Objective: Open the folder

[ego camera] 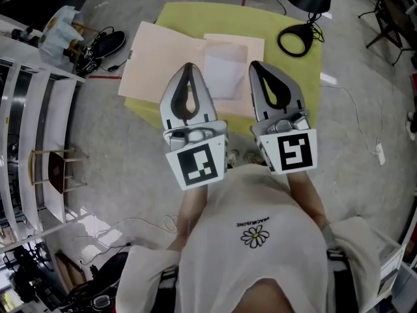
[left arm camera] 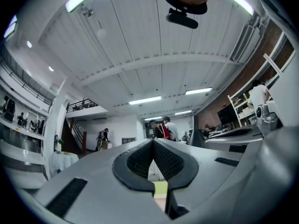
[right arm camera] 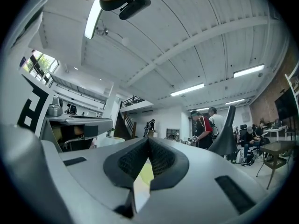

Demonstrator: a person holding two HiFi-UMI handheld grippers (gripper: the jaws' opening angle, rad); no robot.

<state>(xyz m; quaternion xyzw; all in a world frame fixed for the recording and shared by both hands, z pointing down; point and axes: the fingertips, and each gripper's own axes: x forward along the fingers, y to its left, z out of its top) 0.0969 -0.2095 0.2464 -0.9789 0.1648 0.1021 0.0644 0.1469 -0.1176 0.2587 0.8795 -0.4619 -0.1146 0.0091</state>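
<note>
A pale peach folder (ego camera: pixel 163 60) lies spread open on the yellow-green table (ego camera: pixel 290 77), its left flap hanging over the table's left edge. A white sheet (ego camera: pixel 225 74) rests on its right half. My left gripper (ego camera: pixel 189 66) and right gripper (ego camera: pixel 253 64) are held side by side close to the person's chest, above and in front of the folder, touching nothing. Both are shut with nothing between the jaws. In the left gripper view the left gripper (left arm camera: pixel 153 140) points slightly upward into the room. The right gripper (right arm camera: pixel 148 138) does the same in the right gripper view.
A black lamp with a ring base (ego camera: pixel 296 39) stands at the table's far right corner. White shelving (ego camera: pixel 26 109) and a wooden stool (ego camera: pixel 62 168) stand to the left, and cables lie on the floor. People (left arm camera: pixel 163 129) stand far off in the room.
</note>
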